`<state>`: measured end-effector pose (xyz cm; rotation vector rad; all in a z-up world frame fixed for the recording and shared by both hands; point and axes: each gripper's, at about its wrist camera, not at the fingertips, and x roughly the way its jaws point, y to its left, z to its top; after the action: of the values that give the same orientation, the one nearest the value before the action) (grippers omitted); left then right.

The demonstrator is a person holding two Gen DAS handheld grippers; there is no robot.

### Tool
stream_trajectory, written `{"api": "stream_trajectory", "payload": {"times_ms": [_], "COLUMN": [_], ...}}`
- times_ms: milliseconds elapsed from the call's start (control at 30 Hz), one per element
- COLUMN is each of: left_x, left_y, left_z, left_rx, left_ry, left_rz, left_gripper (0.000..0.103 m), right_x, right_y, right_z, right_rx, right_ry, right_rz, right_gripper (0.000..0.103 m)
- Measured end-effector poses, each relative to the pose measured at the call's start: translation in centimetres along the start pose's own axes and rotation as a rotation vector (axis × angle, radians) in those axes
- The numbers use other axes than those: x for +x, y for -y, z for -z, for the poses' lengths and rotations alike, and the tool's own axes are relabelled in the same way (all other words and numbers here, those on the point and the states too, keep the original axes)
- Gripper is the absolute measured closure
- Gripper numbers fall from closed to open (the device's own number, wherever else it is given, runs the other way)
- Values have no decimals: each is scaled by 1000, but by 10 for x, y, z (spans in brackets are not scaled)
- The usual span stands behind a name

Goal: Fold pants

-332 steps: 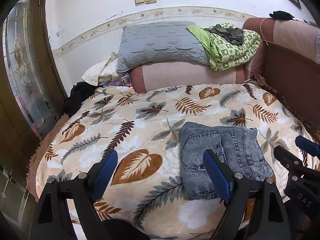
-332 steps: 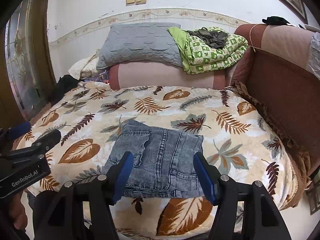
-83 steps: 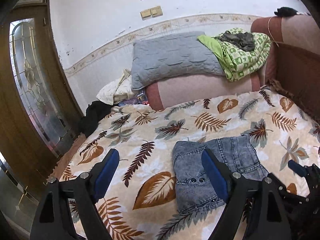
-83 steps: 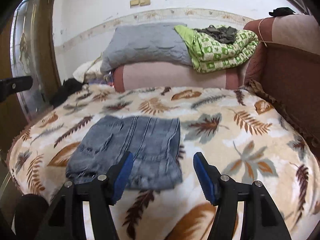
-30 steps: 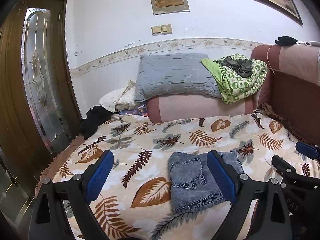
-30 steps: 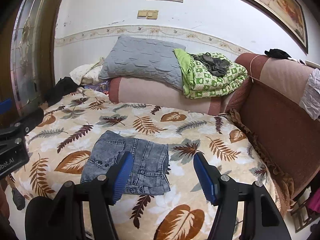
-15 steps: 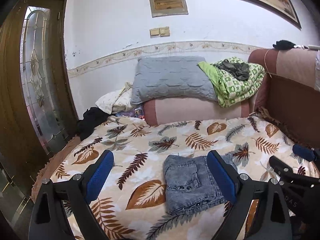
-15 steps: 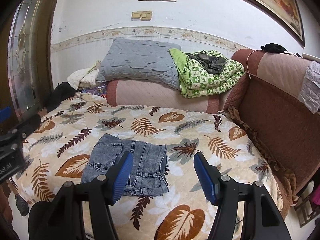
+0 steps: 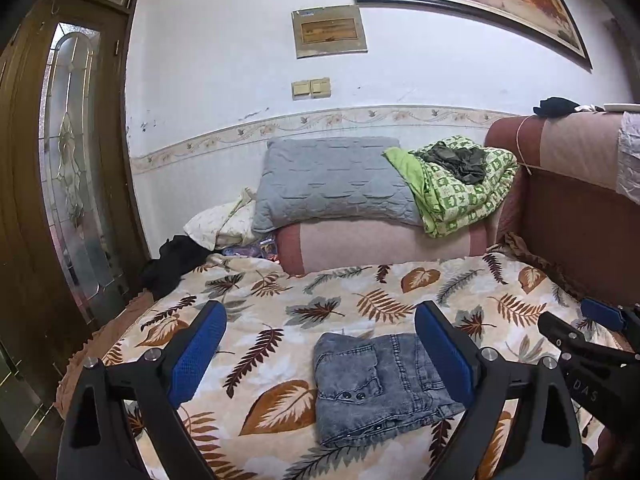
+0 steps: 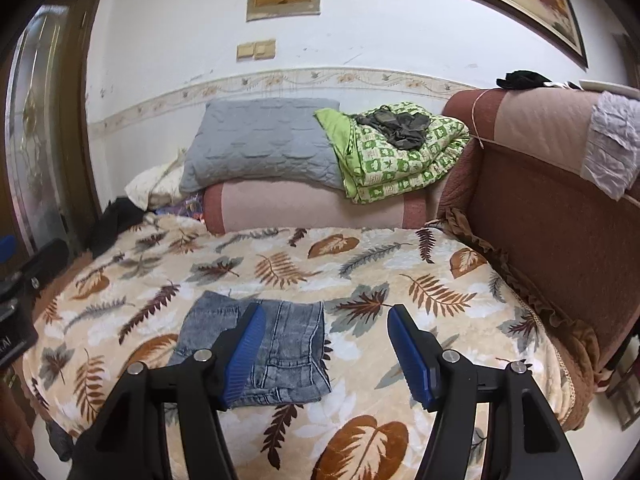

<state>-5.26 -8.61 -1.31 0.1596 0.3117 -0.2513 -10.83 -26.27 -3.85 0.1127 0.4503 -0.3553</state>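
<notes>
The grey-blue denim pants (image 9: 376, 384) lie folded into a small rectangle on the leaf-print blanket (image 9: 352, 300); they also show in the right wrist view (image 10: 280, 344). My left gripper (image 9: 320, 352) is open and empty, held back above the near edge of the bed with the pants seen between its blue pads. My right gripper (image 10: 326, 352) is open and empty, to the right of the pants and well short of them. Its tip shows in the left wrist view (image 9: 596, 316).
A grey pillow (image 9: 332, 184) and a green patterned quilt (image 9: 460, 188) rest on a pink bolster (image 9: 380, 244) at the back. A brown sofa back (image 10: 540, 200) runs along the right. A wooden glass door (image 9: 68, 184) stands at left. Black cloth (image 9: 172, 260) lies at the bed's far left corner.
Both grippers have drawn back and risen from the bed, so the folded pants look smaller and farther. The pants have not moved. Both stay open.
</notes>
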Motion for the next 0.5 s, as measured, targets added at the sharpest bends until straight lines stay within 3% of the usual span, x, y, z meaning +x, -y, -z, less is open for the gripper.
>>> {"api": "stream_trajectory", "payload": {"times_ms": [200, 500], "left_x": [-7, -8], "left_y": [4, 13], "left_z": [-4, -4], "left_rx": [-23, -33], "left_ry": [22, 19], "left_rz": [-1, 18], "left_gripper": [2, 1], "right_x": [-15, -11], "right_y": [17, 34], "right_z": [-1, 4], "right_rx": [68, 120], "right_ry": [89, 79], "right_rz": [0, -9], "right_gripper": [26, 26]}}
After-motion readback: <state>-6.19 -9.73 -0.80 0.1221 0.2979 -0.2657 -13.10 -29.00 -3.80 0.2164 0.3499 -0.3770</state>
